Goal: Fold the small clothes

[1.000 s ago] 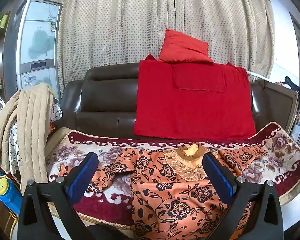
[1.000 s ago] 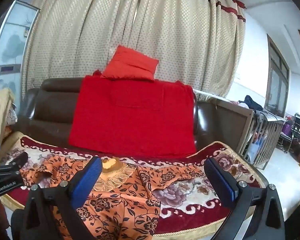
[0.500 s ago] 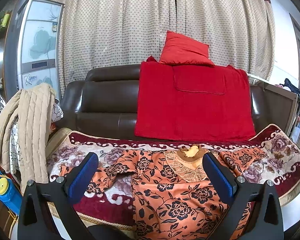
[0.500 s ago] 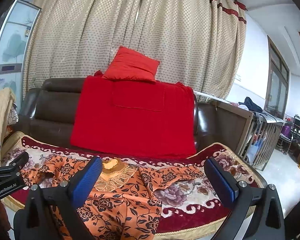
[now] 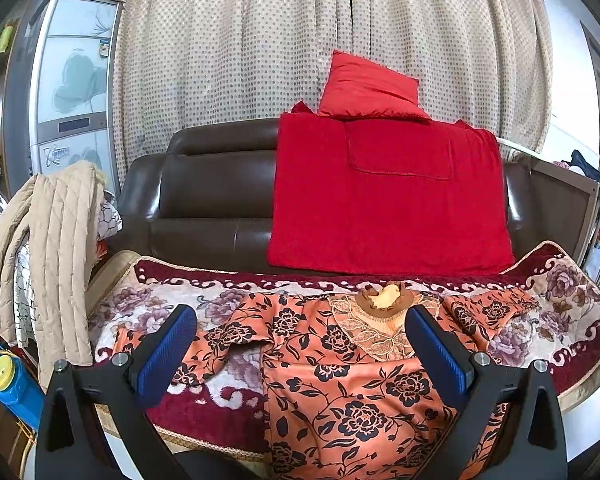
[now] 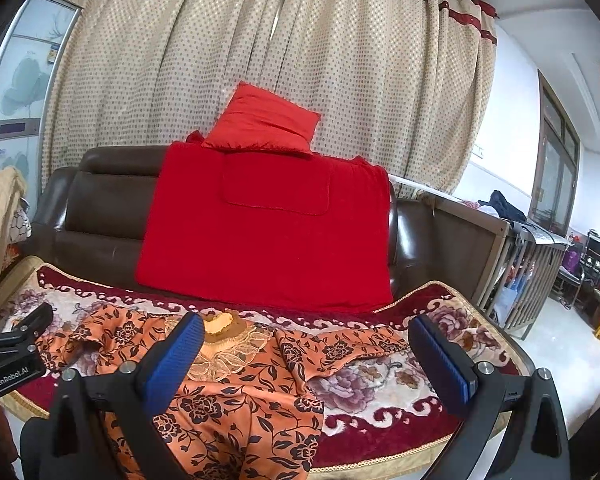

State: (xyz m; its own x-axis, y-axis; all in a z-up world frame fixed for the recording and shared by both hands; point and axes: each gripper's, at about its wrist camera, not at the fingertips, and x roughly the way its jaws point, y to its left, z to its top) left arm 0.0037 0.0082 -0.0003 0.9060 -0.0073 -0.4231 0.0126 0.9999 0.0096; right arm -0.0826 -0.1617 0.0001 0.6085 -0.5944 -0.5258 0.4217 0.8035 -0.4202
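An orange garment with a black flower print point(image 5: 340, 380) lies spread face up on the sofa seat, collar point(image 5: 384, 300) toward the backrest, both sleeves out to the sides. It also shows in the right wrist view point(image 6: 240, 392). My left gripper point(image 5: 300, 352) is open and empty, held above the garment's front edge. My right gripper point(image 6: 304, 356) is open and empty, above the garment's right sleeve point(image 6: 340, 348). The left gripper's body shows at the left edge of the right wrist view point(image 6: 12, 360).
The seat has a floral dark red cover point(image 5: 172, 304). A red blanket point(image 5: 388, 196) and red cushion point(image 5: 368, 88) sit on the brown sofa's backrest. A beige quilted coat point(image 5: 48, 264) hangs at the left. A wooden crib point(image 6: 512, 272) stands at the right.
Both cameras have tilted slightly, so the scene sits a little lower in the frames. The garment has not moved and both grippers stay open.
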